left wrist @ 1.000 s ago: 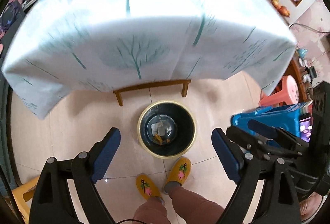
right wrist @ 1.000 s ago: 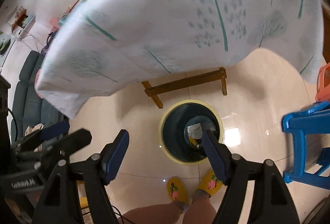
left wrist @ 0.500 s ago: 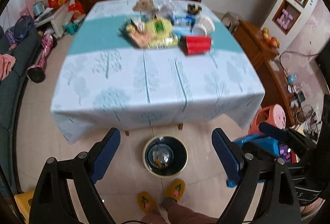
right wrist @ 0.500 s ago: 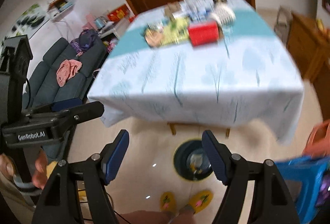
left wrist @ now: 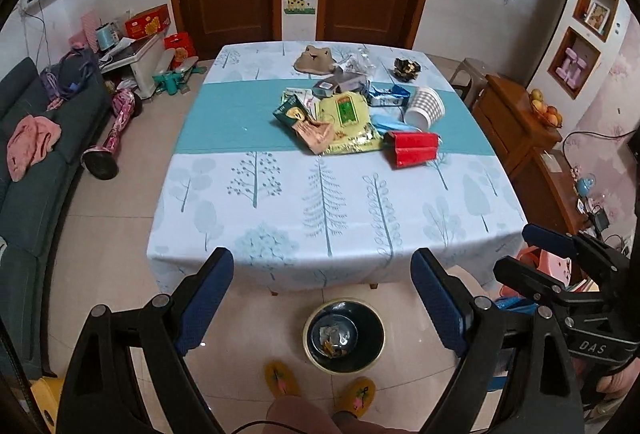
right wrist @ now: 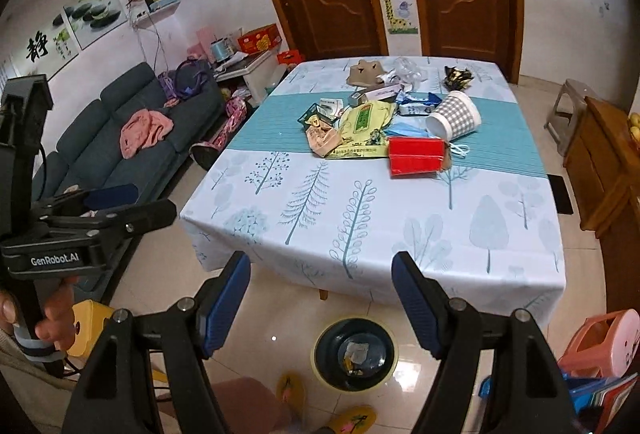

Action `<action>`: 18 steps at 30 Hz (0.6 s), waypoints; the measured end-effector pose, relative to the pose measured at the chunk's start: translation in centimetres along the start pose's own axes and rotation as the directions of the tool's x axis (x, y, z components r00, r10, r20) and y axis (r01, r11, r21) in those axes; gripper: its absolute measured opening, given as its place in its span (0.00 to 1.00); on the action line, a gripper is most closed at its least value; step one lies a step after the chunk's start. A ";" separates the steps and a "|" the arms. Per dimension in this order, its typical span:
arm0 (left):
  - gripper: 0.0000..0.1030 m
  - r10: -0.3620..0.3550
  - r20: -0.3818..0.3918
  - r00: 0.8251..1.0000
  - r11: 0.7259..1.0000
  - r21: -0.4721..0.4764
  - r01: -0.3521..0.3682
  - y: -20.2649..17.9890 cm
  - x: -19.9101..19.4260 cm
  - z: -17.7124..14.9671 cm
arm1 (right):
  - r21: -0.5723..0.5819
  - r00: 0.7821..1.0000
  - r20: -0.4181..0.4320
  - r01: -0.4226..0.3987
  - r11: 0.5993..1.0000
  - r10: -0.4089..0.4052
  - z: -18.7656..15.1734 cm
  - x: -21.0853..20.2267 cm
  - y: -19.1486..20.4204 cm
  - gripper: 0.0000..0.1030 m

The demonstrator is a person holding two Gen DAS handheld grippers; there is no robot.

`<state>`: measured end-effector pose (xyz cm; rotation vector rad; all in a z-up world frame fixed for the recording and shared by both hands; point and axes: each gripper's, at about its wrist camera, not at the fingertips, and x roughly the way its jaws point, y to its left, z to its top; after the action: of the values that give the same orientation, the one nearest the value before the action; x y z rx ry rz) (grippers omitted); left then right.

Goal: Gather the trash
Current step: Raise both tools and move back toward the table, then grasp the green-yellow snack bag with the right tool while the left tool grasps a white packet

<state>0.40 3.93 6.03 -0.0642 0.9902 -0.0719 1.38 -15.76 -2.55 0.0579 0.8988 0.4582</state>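
A pile of trash lies in the middle of the table point(left wrist: 320, 202): a red carton point(left wrist: 414, 148) point(right wrist: 416, 156), a yellow-green packet point(left wrist: 348, 118) point(right wrist: 362, 124), a checked paper cup point(left wrist: 426, 106) point(right wrist: 454, 114), wrappers and a blue face mask. A dark bin with a yellow rim point(left wrist: 344, 340) point(right wrist: 354, 352) stands on the floor before the table, with some scraps inside. My left gripper point(left wrist: 322, 304) and right gripper point(right wrist: 322, 298) are both open and empty, held high above the floor in front of the table's near edge.
A dark sofa point(right wrist: 120, 138) stands at the left with clutter behind it. A wooden cabinet point(left wrist: 524, 138) is at the right. Pink and blue plastic stools point(right wrist: 600, 350) stand at the right of the bin. The person's yellow slippers point(left wrist: 280, 380) are by the bin.
Both grippers have risen and tilted up from looking down at the bin to facing the tabletop. Both stay open and empty.
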 end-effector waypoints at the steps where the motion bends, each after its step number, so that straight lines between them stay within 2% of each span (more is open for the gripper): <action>1: 0.86 -0.016 -0.003 1.000 1.000 -0.006 0.016 0.5 0.3 0.7 | 0.000 1.000 -0.009 -0.003 1.000 0.003 0.6 0.5 -0.1 0.71; 5: 0.86 -0.068 -0.021 0.997 0.997 -0.024 0.068 2.3 1.7 3.3 | 0.010 1.000 -0.030 0.002 1.000 -0.002 2.8 2.2 -0.6 0.71; 10: 0.86 -0.068 -0.012 0.998 0.998 0.006 0.068 4.8 4.4 8.4 | 0.073 0.998 -0.058 0.002 0.997 0.002 7.0 5.5 -2.1 0.71; 14: 0.86 -0.085 -0.028 0.996 0.996 0.038 0.086 7.0 8.1 13.7 | 0.124 0.997 -0.080 0.020 0.992 -0.010 10.9 9.1 -3.4 0.63; 18: 0.86 -0.092 -0.068 0.993 0.991 0.096 0.098 8.5 12.8 18.3 | 0.176 0.992 -0.120 0.053 0.983 -0.032 15.1 14.1 -5.0 0.62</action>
<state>22.99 11.67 4.64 -0.0185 1.0453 -0.2113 22.27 -12.39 -4.77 0.1777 1.0535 0.3427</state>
